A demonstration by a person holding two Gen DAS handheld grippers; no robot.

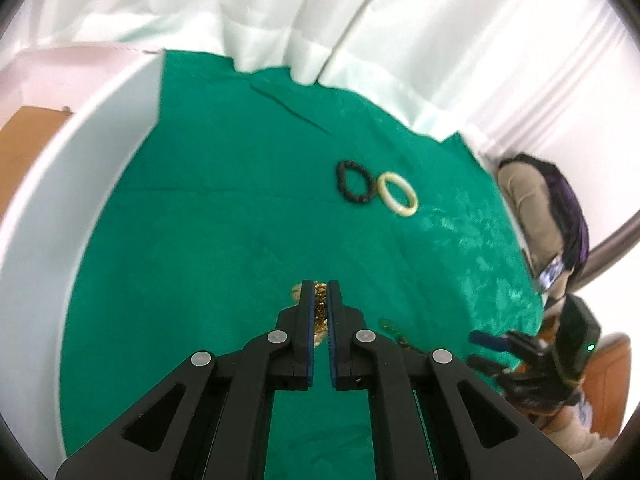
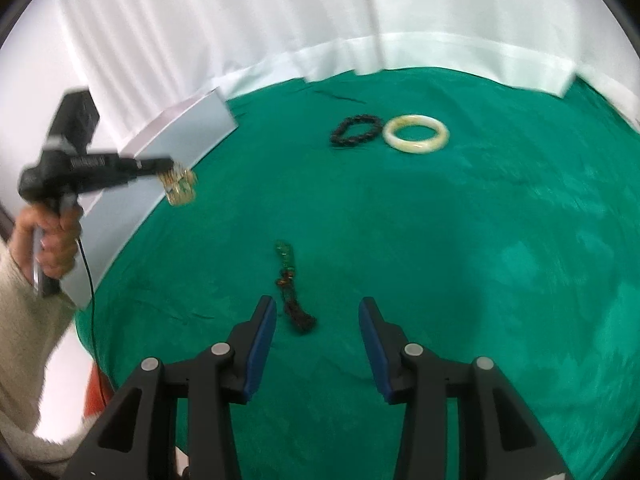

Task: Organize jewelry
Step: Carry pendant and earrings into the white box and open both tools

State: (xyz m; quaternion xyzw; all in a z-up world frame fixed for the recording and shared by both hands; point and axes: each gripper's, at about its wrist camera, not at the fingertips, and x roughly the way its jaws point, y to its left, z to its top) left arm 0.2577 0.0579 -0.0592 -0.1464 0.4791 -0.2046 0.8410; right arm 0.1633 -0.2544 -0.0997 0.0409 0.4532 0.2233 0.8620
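My left gripper (image 1: 320, 286) is shut on a gold chain piece (image 1: 320, 308) and holds it above the green cloth (image 1: 220, 240); in the right wrist view it shows at the left (image 2: 172, 168) with the gold piece (image 2: 182, 188) hanging from it. My right gripper (image 2: 318, 308) is open and empty, just above a dark beaded string with green stones (image 2: 292, 288) lying on the cloth. A black bead bracelet (image 2: 355, 131) and a cream bangle (image 2: 416, 134) lie side by side farther back; they also show in the left wrist view (image 1: 357, 186) (image 1: 398, 194).
A white box (image 2: 160, 184) stands at the cloth's left edge, its wall showing in the left wrist view (image 1: 80, 184). White curtains (image 2: 320, 20) hang behind the table. The person's body and the right gripper (image 1: 492, 350) are at the right of the left wrist view.
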